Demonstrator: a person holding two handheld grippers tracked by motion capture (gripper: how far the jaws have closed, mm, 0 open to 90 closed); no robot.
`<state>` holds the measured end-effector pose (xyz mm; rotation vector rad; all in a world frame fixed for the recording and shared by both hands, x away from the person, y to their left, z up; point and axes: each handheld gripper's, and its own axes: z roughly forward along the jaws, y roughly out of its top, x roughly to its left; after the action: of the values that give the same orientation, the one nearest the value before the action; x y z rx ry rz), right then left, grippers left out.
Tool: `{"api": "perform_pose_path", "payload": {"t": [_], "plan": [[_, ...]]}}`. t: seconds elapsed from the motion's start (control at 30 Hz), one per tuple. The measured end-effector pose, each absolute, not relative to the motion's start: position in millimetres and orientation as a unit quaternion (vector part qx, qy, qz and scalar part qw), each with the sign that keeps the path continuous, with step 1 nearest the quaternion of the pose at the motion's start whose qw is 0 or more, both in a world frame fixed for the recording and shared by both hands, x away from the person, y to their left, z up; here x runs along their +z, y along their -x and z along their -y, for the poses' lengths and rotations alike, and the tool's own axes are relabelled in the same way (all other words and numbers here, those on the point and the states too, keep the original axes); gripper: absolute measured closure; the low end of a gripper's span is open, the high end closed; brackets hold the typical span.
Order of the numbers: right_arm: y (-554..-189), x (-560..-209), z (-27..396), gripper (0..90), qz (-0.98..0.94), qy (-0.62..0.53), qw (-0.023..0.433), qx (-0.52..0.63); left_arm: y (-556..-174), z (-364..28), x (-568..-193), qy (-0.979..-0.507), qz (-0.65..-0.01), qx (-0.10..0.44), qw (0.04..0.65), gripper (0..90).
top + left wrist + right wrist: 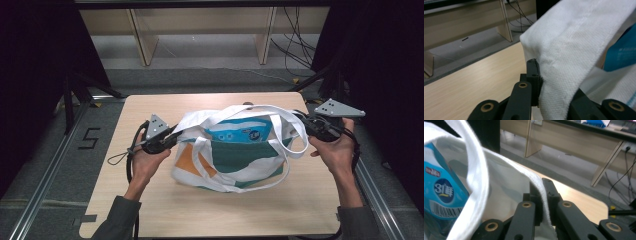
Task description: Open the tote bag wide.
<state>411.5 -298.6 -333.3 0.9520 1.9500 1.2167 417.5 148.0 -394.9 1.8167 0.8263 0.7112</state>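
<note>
A white tote bag (235,160) with teal and orange patches lies on the wooden table (150,205), its mouth held apart. A blue carton (245,131) sits inside it, seen also as the blue carton (441,195) in the right gripper view. My left gripper (172,140) is shut on the bag's left rim (554,75). My right gripper (302,122) is shut on the bag's right rim (544,200). White handle straps (260,111) loop across the mouth, and one strap (477,190) hangs near the right jaws.
Black frame legs (70,95) stand at the table's left, and rails (45,185) run along both sides. Wooden furniture legs (142,40) and cables (295,45) are on the floor beyond the far edge. A "5" mark (89,138) is on the floor at left.
</note>
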Motion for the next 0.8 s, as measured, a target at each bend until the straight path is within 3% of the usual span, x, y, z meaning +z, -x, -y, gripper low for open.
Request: {"api": "perform_pose_path", "payload": {"t": [0.4, 0.53, 0.63, 0.8], "plan": [[-426.1, -392.3, 291.6, 88.3, -0.767, -0.391, 0.243, 0.447, -431.8, -131.3, -440.7, -0.786, -0.360, 0.234, 0.444, 83.9], [-428.4, -419.7, 290.1, 88.0, -0.778, -0.407, 0.215, 0.427, -435.8, -131.4, -469.4, -0.815, -0.363, 0.208, 0.402, 82.9], [-429.9, -426.9, 290.5, 86.5, -0.783, -0.412, 0.207, 0.419, -436.3, -130.8, -477.3, -0.807, -0.376, 0.191, 0.414, 82.2], [-427.5, -416.1, 304.7, 65.5, -0.748, -0.443, 0.196, 0.454, -434.1, -135.5, -468.0, -0.816, -0.361, 0.209, 0.400, 78.9]]}}
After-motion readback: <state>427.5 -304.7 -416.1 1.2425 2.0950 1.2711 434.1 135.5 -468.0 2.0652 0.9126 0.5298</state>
